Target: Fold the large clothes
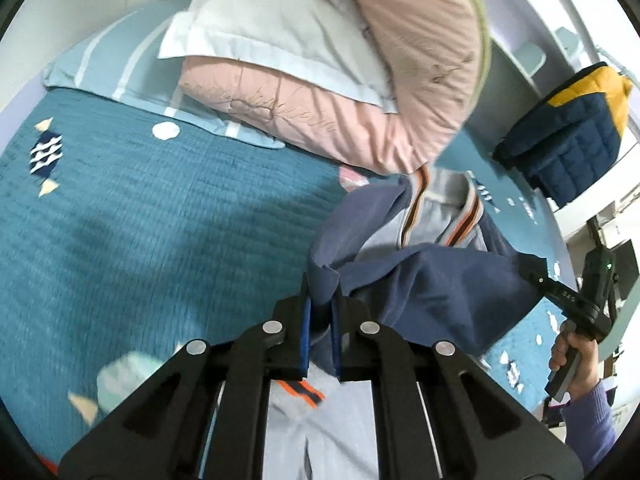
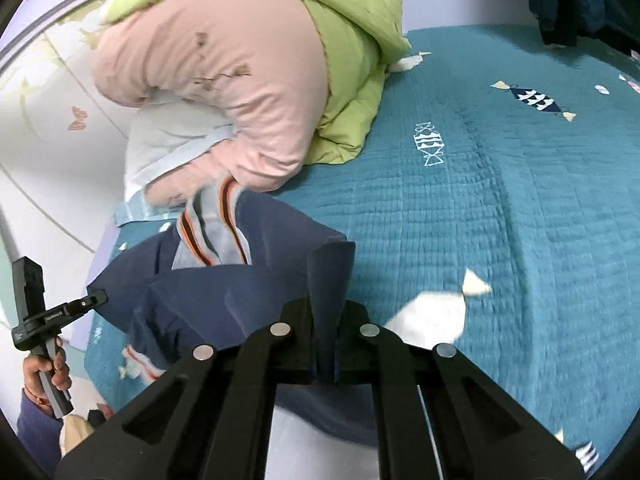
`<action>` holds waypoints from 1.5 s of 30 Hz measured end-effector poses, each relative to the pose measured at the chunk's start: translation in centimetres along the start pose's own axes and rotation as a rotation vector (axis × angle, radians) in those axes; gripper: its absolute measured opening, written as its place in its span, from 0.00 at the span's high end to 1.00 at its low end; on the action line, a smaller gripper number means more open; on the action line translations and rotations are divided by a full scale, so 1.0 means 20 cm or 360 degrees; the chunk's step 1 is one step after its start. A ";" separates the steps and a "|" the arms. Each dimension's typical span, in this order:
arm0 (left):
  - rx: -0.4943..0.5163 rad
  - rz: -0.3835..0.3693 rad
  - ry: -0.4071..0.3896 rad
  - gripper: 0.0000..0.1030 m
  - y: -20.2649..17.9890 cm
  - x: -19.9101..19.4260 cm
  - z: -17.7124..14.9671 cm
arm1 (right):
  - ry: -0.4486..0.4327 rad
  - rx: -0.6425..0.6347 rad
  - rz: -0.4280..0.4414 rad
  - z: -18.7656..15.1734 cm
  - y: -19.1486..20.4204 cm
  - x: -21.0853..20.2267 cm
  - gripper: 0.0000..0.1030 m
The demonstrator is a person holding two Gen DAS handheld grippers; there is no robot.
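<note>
Navy cloth fills the middle of both views: one large garment (image 1: pixel 432 292), dark blue outside with a pale grey lining and striped orange, brown and white trim at the collar. It hangs bunched above one teal quilted bedspread (image 1: pixel 160 220), held up between two grippers.

In the left wrist view, the left gripper (image 1: pixel 320 328) has its two fingers clenched on a fold of the navy fabric, which is pinched between the blue pads (image 1: pixel 306 336). More of the garment's grey lining and a bit of orange trim show below the fingers. To the right in this view, the other tool is seen from the side with a hand (image 1: pixel 568 356) around its handle.

In the right wrist view, the right gripper (image 2: pixel 326 328) is likewise closed on an upright pleat of the same cloth.

At the head of the bed lie one pink quilt (image 1: pixel 360 92), one lime-green quilt (image 2: pixel 352 60) beside it, one white pillow (image 1: pixel 272 24) and one striped light-blue pillow (image 1: pixel 120 68). One blue-and-yellow padded jacket (image 1: pixel 572 128) lies at the far edge of the bed.
</note>
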State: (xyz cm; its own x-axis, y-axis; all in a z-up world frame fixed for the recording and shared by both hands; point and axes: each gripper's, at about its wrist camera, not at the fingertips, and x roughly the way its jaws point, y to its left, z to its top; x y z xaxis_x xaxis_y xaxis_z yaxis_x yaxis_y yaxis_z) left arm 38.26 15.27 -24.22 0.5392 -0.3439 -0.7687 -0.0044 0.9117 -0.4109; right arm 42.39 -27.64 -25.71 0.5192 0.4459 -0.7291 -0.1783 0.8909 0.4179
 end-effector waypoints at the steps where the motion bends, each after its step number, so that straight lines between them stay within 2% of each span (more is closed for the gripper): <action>1: -0.0001 -0.0014 -0.0014 0.93 0.00 -0.07 -0.05 | -0.0002 -0.0019 0.0006 -0.04 0.02 -0.06 0.96; 6: 0.0088 -0.0027 -0.0007 0.93 -0.02 -0.33 -0.37 | 0.0099 -0.0153 0.0026 -0.32 0.09 -0.31 0.95; 10: 0.0161 -0.0032 0.0085 0.93 -0.02 -0.46 -0.72 | 0.0338 -0.0271 -0.0002 -0.64 0.11 -0.42 0.95; 13: 0.0190 -0.0001 0.0199 0.93 -0.02 -0.45 -0.95 | 0.0509 -0.0282 -0.0060 -0.84 0.07 -0.43 0.95; 16: 0.0144 0.0006 0.0383 0.93 0.04 -0.37 -1.17 | 0.0654 -0.0177 -0.0117 -1.00 -0.03 -0.43 0.93; 17: 0.0145 0.0018 0.0403 0.92 0.05 -0.35 -1.21 | 0.0695 -0.0124 -0.0154 -1.04 -0.07 -0.42 0.87; 18: 0.0133 0.0014 0.0436 0.92 0.06 -0.34 -1.24 | 0.0746 -0.0100 -0.0180 -1.07 -0.09 -0.41 0.78; 19: 0.0110 -0.0017 0.0488 0.92 0.06 -0.32 -1.27 | 0.0800 -0.0089 -0.0218 -1.11 -0.11 -0.40 0.73; 21: 0.0120 -0.0027 0.0491 0.92 0.05 -0.32 -1.29 | 0.0797 -0.0104 -0.0282 -1.15 -0.13 -0.41 0.67; 24: 0.0177 -0.0059 0.0455 0.81 -0.01 -0.37 -1.27 | 0.0731 -0.0019 -0.0271 -1.13 -0.17 -0.47 0.61; 27: 0.0138 -0.0139 0.0402 0.68 -0.02 -0.46 -1.24 | 0.0662 0.0119 -0.0286 -1.08 -0.24 -0.53 0.56; 28: 0.0097 -0.0185 0.0369 0.60 -0.01 -0.51 -1.22 | 0.0649 0.0163 -0.0273 -1.07 -0.26 -0.55 0.56; 31: 0.0028 -0.0249 0.0300 0.54 0.01 -0.60 -1.18 | 0.0554 0.0254 -0.0281 -1.03 -0.28 -0.64 0.54; 34: 0.0016 -0.0228 0.0284 0.53 -0.01 -0.54 -1.13 | 0.0476 0.0164 -0.0255 -0.99 -0.20 -0.67 0.53; 36: -0.0022 -0.0233 0.0326 0.53 -0.05 -0.44 -1.11 | 0.0502 0.0134 -0.0158 -0.98 -0.14 -0.59 0.58; 37: -0.0044 -0.0233 0.0371 0.53 -0.06 -0.35 -1.12 | 0.0529 0.0115 -0.0116 -1.00 -0.10 -0.54 0.65; 38: -0.0040 -0.0202 0.0427 0.53 -0.08 -0.27 -1.12 | 0.0590 0.0073 -0.0067 -1.02 -0.07 -0.46 0.76; 39: -0.0026 -0.0173 0.0478 0.53 -0.09 -0.22 -1.14 | 0.0669 0.0033 -0.0067 -1.05 -0.06 -0.39 0.81; 41: -0.0049 -0.0069 0.0644 0.53 -0.07 -0.07 -1.19 | 0.0867 -0.0007 -0.0185 -1.12 -0.09 -0.25 0.82; 42: -0.0087 -0.0024 0.0703 0.53 -0.05 -0.02 -1.21 | 0.1012 -0.0015 -0.0272 -1.19 -0.14 -0.16 0.86; 43: -0.0121 -0.0005 0.0738 0.53 -0.02 0.01 -1.24 | 0.1068 0.0043 -0.0272 -1.22 -0.18 -0.14 0.89; 44: -0.0137 -0.0008 0.0750 0.53 0.00 0.02 -1.25 | 0.1060 0.0091 -0.0270 -1.21 -0.20 -0.14 0.96; 45: -0.0153 -0.0031 0.0758 0.53 0.03 0.01 -1.26 | 0.1057 0.0072 -0.0308 -1.19 -0.22 -0.16 0.98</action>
State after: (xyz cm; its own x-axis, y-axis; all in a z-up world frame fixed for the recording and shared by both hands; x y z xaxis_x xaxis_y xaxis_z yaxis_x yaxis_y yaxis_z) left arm 17.12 10.05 -36.93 0.0947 -0.4460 -0.8900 -0.0877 0.8868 -0.4537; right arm 21.66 -30.90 -38.11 -0.0860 0.2513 -0.9641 -0.0913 0.9616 0.2588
